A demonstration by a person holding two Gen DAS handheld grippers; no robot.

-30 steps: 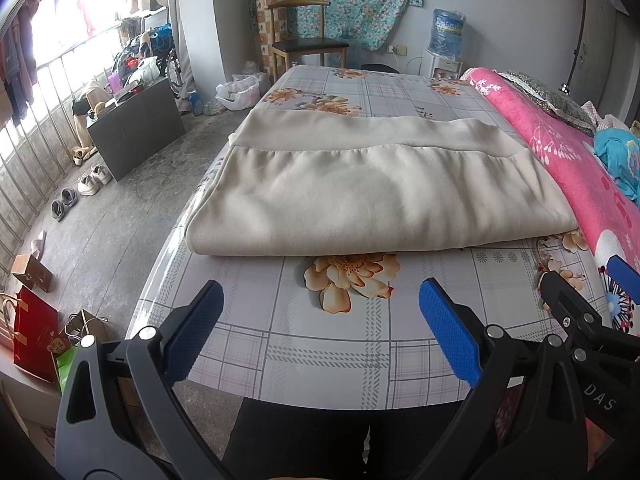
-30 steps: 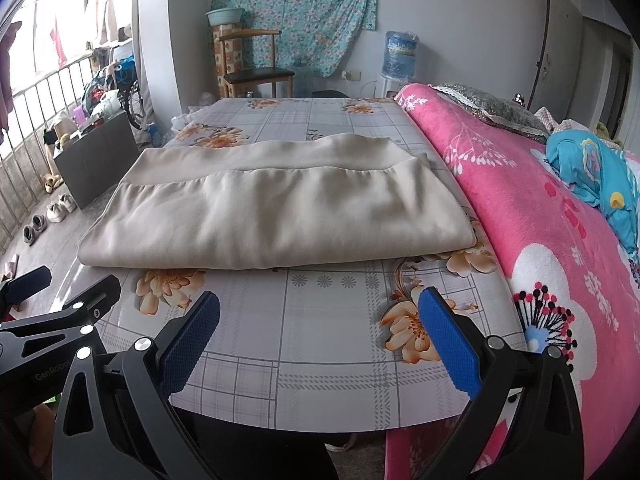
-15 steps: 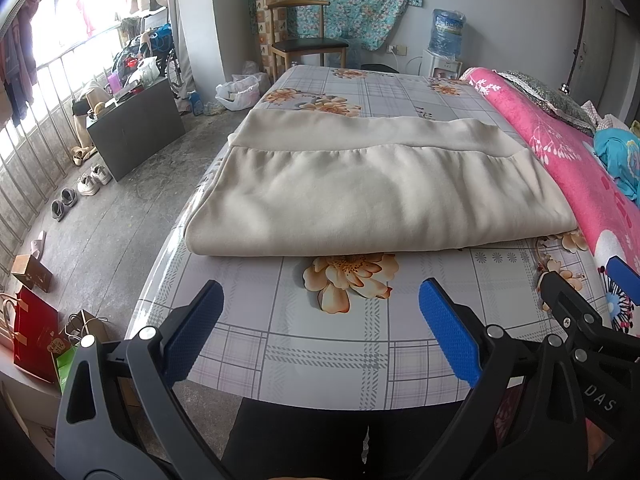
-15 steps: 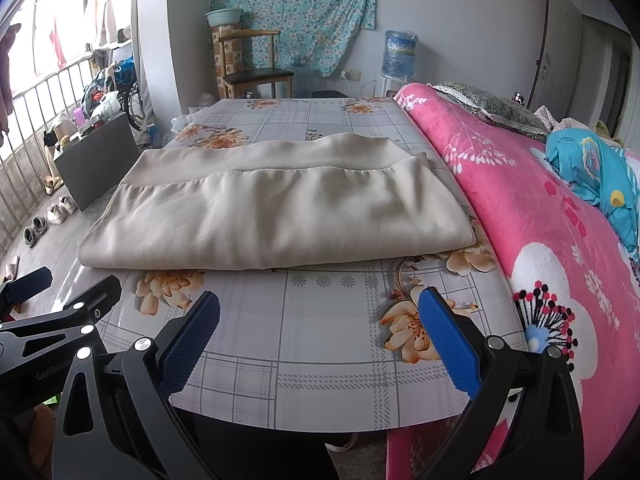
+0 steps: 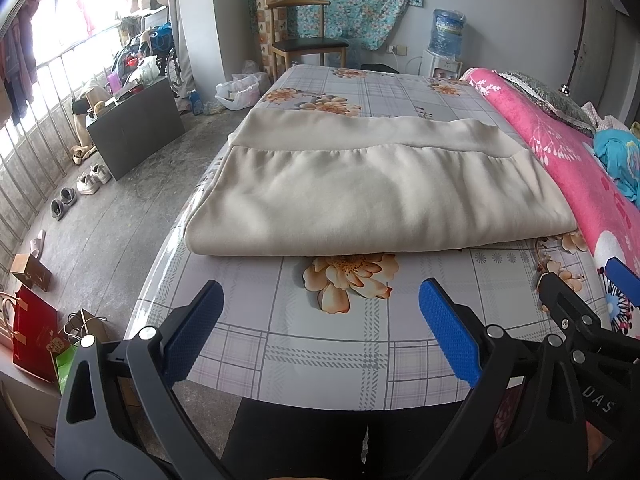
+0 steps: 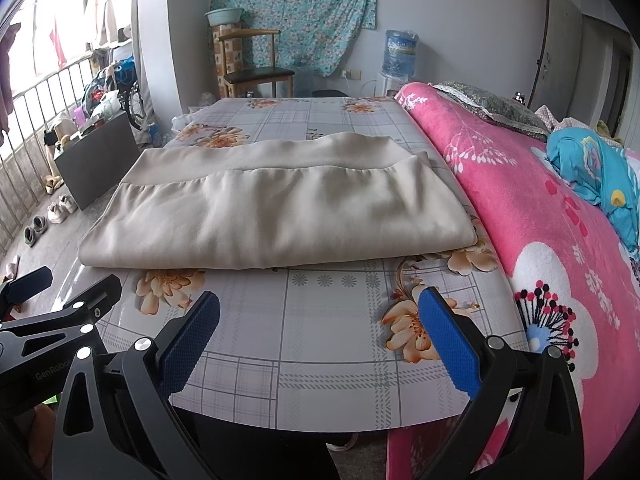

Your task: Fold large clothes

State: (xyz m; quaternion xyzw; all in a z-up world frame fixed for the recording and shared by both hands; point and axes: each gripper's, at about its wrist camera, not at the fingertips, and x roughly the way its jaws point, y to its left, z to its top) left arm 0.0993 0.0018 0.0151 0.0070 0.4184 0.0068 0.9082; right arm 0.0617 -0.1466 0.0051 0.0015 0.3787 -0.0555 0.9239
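A beige garment [image 5: 372, 196] lies folded into a wide flat rectangle on a table [image 5: 332, 344] covered with a plaid cloth printed with orange flowers. The folded edge faces the near end of the table; a second layer of the same fabric projects from beneath the top layer on the far side. The garment spans most of the table's width and sits well back from the near edge, with one printed flower showing just in front of it.

Left gripper [image 5: 320, 316]: jaws spread wide, nothing between the blue pads [image 5: 448, 332]. It hangs over the near edge of the table, clear of the garment and not touching it.

Right gripper [image 6: 318, 316]: jaws likewise spread wide and empty, positioned over the near edge of the table toward its right corner, apart from the garment [image 6: 280, 216]. The left gripper's black frame shows at the lower left of the right wrist view, so the two tools are side by side.

A pink flowered blanket [image 6: 540, 220] runs along the right side of the table, touching or overlapping its edge; a blue bundle of cloth [image 6: 592, 168] lies on it. Past the far end of the table stand a wooden chair [image 5: 304, 40] and a water dispenser [image 5: 446, 44] against the wall. Shoes [image 5: 80, 188] lie on the concrete floor to the left
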